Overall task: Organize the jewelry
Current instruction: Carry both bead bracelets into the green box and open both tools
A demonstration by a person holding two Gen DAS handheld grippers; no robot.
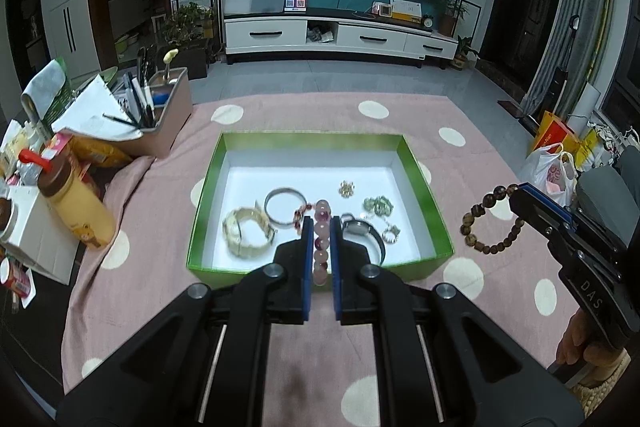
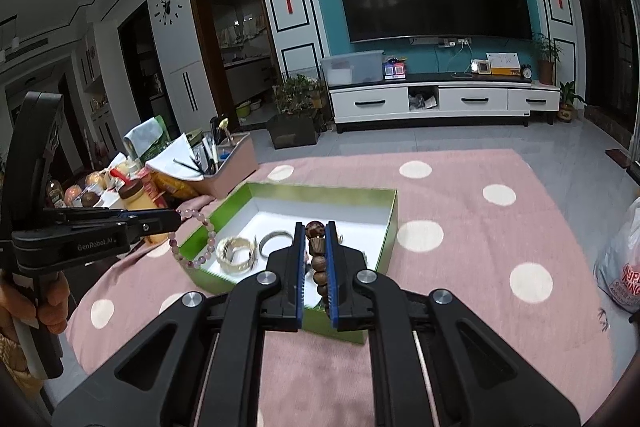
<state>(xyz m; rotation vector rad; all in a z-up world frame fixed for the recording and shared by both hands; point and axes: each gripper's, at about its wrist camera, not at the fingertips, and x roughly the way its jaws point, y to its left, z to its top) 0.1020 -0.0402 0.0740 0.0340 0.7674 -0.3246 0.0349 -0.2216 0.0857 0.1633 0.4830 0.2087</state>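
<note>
A green box point(image 1: 208, 179) point(image 2: 384, 223) with a white floor sits on the pink dotted cloth. Inside lie a gold watch point(image 1: 246, 233), a silver bangle point(image 1: 285, 207), a dark watch point(image 1: 362, 229) and small green and gold pieces point(image 1: 378, 205). My left gripper point(image 1: 321, 223) point(image 2: 178, 221) is shut on a pink bead bracelet point(image 1: 321, 247) point(image 2: 200, 251), held above the box's near edge. My right gripper point(image 2: 313, 227) point(image 1: 516, 197) is shut on a brown wooden bead bracelet point(image 2: 318, 259) point(image 1: 478, 219), which hangs in the air to the right of the box.
At the left stand a tan organiser with pens point(image 1: 168, 119), papers, snack packets and a yellow bottle point(image 1: 78, 203). A white plastic bag point(image 1: 552, 167) lies at the right. A hand point(image 2: 48, 307) holds the left gripper's handle. Beyond are a TV cabinet point(image 1: 340, 37) and tiled floor.
</note>
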